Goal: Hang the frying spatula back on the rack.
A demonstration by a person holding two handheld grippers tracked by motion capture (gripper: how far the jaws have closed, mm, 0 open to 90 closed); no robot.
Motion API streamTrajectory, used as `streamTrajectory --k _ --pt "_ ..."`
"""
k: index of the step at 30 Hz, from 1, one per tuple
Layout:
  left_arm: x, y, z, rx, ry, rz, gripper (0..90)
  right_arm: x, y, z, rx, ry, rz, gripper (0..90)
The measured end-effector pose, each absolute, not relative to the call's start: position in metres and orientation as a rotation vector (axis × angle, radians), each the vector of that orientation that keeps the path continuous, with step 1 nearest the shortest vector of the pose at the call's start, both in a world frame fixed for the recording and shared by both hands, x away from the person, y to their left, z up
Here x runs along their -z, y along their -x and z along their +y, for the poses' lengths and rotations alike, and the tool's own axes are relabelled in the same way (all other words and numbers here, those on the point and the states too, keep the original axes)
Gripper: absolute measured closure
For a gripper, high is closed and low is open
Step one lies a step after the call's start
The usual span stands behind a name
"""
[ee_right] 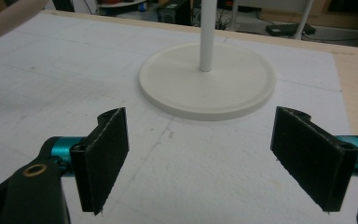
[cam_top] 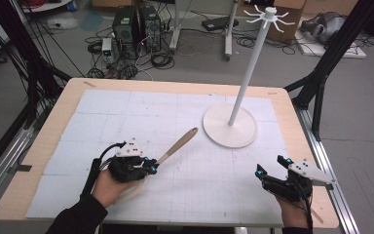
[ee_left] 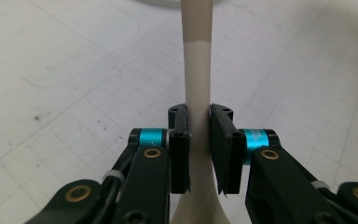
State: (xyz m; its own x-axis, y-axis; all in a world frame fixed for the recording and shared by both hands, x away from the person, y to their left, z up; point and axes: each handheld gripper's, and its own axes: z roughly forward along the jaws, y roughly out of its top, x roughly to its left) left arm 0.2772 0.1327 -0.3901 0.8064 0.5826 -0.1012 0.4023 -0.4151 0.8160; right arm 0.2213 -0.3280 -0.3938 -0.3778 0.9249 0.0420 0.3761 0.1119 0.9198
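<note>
A kitchen utensil (cam_top: pixel 180 144) with a cream neck and a tan wooden handle slants up to the right above the white mat. My left gripper (cam_top: pixel 152 165) is shut on it. In the left gripper view both pads (ee_left: pixel 179 140) press on the cream neck (ee_left: pixel 197 70), which widens toward the camera, and the handle points away. A white stand has a round base (cam_top: pixel 214 127), a thin pole and hooked arms at its top (cam_top: pixel 270 14). My right gripper (cam_top: pixel 272 165) rests near the front right, open and holding nothing. In its view the jaws (ee_right: pixel 200 140) stand wide apart, facing the base (ee_right: pixel 177 88).
A gridded white mat (cam_top: pixel 126 117) covers the wooden table (cam_top: pixel 63 105). Black frame struts (cam_top: pixel 321 73) stand at the table's right and left. On the floor beyond the far edge are computer towers (cam_top: pixel 136 24), cables and a box.
</note>
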Motion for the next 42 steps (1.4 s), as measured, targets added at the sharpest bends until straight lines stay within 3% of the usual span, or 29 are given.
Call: streamTrajectory --k 10,24,39,42 --pt "0.378 -0.271 0.149 -0.314 -1.838 0.734 77.7 0.382 -0.231 -0.286 -1.418 -1.181 1.903 17.9" --pt "0.36 -0.268 0.156 -0.398 -1.7 0.729 77.7 0.34 -0.26 -0.216 -1.55 -0.965 1.984 17.9" --pt "0.361 -0.255 0.136 -0.456 -1.739 0.661 77.6 0.308 -0.292 -0.148 -1.677 -0.851 2.057 18.4" --pt "0.36 -0.254 0.137 -0.453 -1.734 0.661 77.6 0.305 -0.295 -0.138 -1.713 -0.842 2.075 22.5"
